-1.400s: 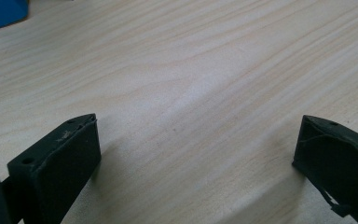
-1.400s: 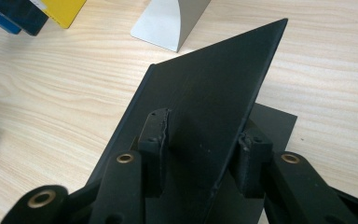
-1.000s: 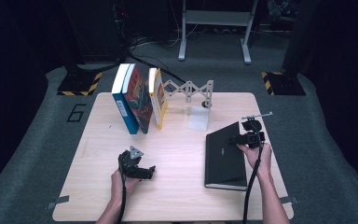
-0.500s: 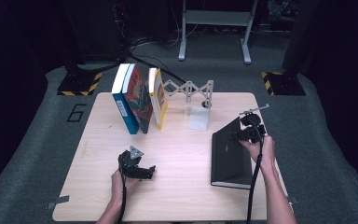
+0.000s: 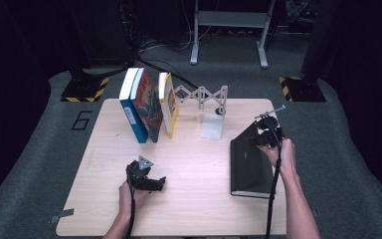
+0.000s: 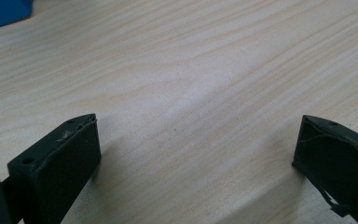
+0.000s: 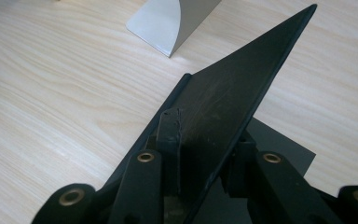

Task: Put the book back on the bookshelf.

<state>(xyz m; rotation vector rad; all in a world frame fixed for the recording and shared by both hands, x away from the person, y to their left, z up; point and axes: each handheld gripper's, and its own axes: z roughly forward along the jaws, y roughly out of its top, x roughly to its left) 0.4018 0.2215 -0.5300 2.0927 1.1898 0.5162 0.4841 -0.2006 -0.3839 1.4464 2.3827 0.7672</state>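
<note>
- The wooden table (image 5: 194,209) takes up the centre of the high view, on dark carpet.
- The black book (image 5: 248,162) lies at the right of centre in that view, spine toward the frame's left, its cover or far edge lifted at the upper right corner. In the right gripper view the raised cover (image 7: 235,93) runs as a thin dark sheet from bottom centre to upper right.
- Judged from that, the book is a stiff, fairly heavy hardback; the cover alone is thin and smooth and may slip or flex, so a grip near the spine or across the whole block would likely carry it better.
- Three upright books (image 5: 149,107) lean at the upper left of the table, with a grey bookend (image 5: 214,122) near the upper middle.
- The right gripper (image 5: 266,134) sits at the book's upper right corner, jaws closed tight on the cover edge; the forearm reaches in from bottom right, wrist bent inward.
- The left gripper (image 5: 146,179) rests low at bottom left of centre, jaws spread wide over bare wood, holding nothing.
</note>
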